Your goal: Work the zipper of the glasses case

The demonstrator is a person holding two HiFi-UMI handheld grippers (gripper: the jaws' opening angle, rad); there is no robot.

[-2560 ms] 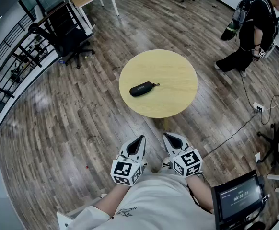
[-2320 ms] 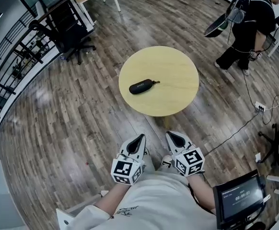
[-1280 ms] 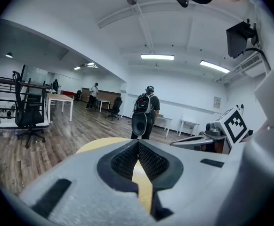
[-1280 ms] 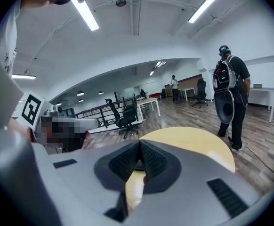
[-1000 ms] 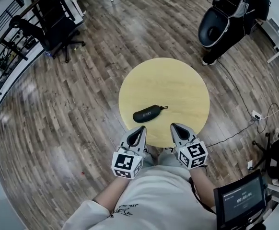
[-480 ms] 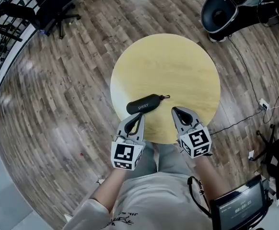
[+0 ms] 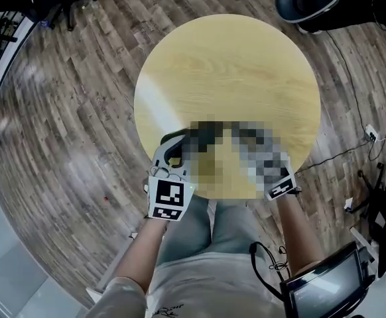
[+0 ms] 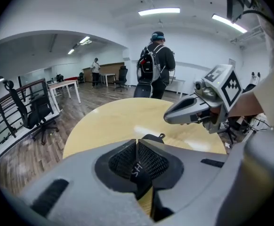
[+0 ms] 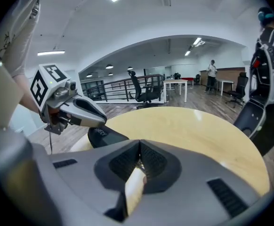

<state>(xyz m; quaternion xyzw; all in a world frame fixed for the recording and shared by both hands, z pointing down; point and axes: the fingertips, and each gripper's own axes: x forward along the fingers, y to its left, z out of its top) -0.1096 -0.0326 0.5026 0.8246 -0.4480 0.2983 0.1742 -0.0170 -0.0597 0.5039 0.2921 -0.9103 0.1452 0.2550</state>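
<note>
Both sets of jaws clenched on nothing, the left gripper (image 8: 137, 144) is hovering over the glasses case (image 9: 104, 135), apparently to steady it, the right gripper (image 9: 139, 144) waiting near the zipper pull (image 8: 161, 136).

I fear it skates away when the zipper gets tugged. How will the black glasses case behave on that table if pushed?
The glasses case looks smooth and rounded, lying loose on the glossy table, so it would probably slide or spin unless pinned. It holds a bulged form, so likely semi-stiff and light.
</note>
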